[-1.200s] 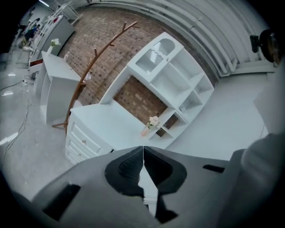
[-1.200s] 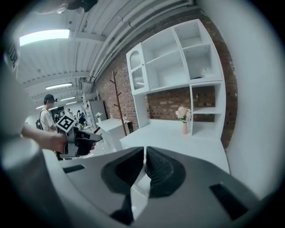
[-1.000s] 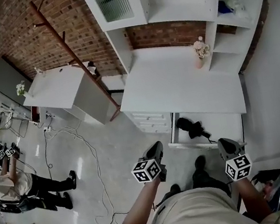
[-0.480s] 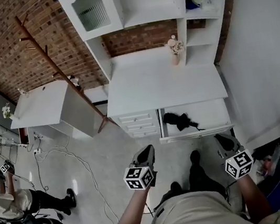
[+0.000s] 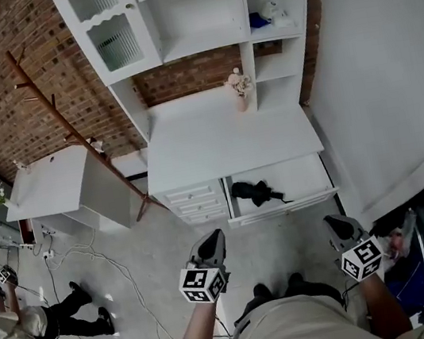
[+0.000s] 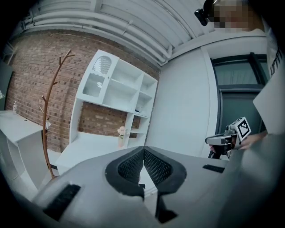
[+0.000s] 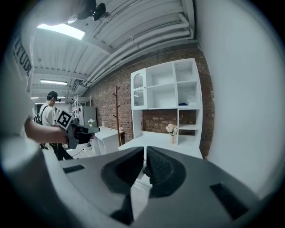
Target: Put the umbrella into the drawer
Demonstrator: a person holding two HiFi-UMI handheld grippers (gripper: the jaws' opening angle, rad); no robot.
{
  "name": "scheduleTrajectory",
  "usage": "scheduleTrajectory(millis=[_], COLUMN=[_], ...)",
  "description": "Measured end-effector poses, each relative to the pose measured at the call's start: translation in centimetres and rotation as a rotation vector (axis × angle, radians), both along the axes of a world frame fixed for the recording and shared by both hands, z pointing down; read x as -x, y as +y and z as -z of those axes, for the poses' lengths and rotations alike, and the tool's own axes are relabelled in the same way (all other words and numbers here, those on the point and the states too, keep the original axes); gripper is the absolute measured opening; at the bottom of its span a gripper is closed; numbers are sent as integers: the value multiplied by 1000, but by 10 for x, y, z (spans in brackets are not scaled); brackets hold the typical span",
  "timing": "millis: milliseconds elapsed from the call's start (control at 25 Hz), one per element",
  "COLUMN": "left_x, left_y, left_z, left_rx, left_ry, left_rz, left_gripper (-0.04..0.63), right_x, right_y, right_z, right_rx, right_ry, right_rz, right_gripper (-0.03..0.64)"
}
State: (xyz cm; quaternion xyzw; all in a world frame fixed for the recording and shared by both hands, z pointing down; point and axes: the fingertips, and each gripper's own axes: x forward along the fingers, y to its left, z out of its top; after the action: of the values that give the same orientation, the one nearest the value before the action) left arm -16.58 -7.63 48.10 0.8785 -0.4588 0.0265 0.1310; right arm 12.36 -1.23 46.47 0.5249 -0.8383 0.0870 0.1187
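A folded black umbrella (image 5: 255, 193) lies in the open white drawer (image 5: 310, 176) under the desk top, seen in the head view. Both grippers hang in front of the person, well short of the drawer and above the floor. My left gripper (image 5: 212, 239) is shut with nothing between its meshed pads (image 6: 133, 164). My right gripper (image 5: 334, 223) is also shut and empty, its pads (image 7: 160, 169) meeting at the tips. Each gripper shows in the other's view: the right gripper (image 6: 219, 140), the left gripper (image 7: 80, 130).
A white desk (image 5: 227, 142) with a hutch carries a vase of flowers (image 5: 240, 87). A wooden coat stand (image 5: 69, 132) and a small white table (image 5: 45, 184) stand to the left. Cables trail over the floor (image 5: 125, 276). A person (image 5: 13, 327) is at the far left; a white wall (image 5: 390, 78) is on the right.
Both grippers have drawn back from the drawer and risen, and the left one has rolled. The head view has swung, so the desk now sits farther off and more centred. The umbrella has stayed in the drawer.
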Motion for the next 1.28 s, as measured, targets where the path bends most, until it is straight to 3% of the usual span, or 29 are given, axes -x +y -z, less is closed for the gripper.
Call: scheduleTrajectory(millis=[240, 760, 1280], left_x=[-27, -50, -51], left_y=[11, 28, 36], left_z=[26, 40, 36], left_rx=[-49, -79, -82], left_ry=[26, -16, -2], left_rz=[-52, 27, 64], left_gripper=[26, 25, 25], right_x=[-25, -68, -69], right_y=[-4, -22, -28], right_z=[13, 24, 27], right_rx=[-40, -84, -95], right_ry=[-20, -59, -67], right_rz=[-2, 40, 84], right_gripper=[35, 34, 34])
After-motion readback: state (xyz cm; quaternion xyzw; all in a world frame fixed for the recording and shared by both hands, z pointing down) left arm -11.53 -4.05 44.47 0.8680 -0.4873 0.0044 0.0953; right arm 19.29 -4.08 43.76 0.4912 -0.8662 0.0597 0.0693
